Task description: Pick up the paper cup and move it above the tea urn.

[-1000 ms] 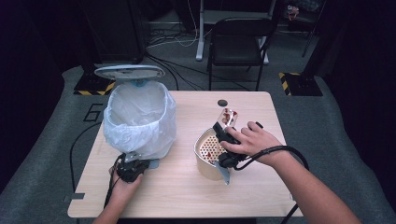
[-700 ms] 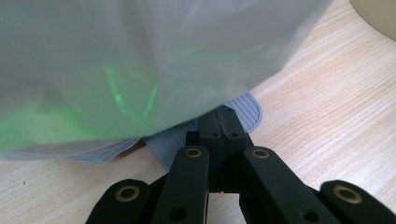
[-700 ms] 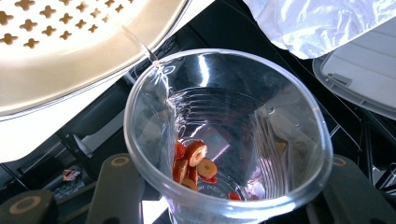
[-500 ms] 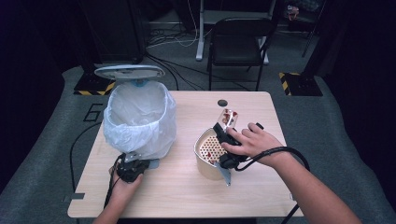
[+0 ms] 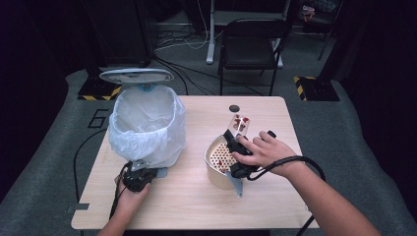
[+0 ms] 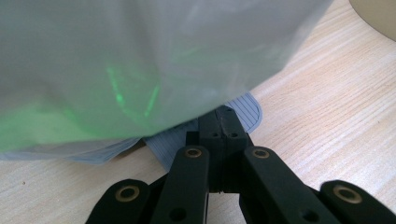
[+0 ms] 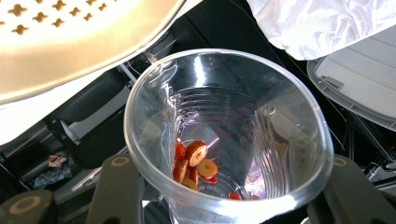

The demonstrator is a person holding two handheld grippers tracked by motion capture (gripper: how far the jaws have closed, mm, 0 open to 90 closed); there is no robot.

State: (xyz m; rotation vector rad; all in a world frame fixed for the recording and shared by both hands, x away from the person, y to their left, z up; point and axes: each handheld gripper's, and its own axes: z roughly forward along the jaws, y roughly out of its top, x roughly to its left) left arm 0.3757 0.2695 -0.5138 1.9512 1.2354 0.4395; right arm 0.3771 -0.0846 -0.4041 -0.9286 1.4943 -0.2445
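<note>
Wooden table (image 5: 196,196), left claw (image 5: 147,173) clenched on bin pedal (image 6: 243,109), right claw (image 5: 231,140) tilted, grasping clear cup (image 7: 229,135).

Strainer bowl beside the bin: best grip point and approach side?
Judging from the high view, take the strainer bowl by its near rim, from above: thin upright wall, open top. The right gripper with the clear cup crowds its far side.

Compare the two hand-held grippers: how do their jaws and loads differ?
The left hand-held gripper is shut with nothing between its jaws, its tips at the bin's grey pedal. The right hand-held gripper is clamped on a clear plastic cup holding red slices. Both have black jaws.
</note>
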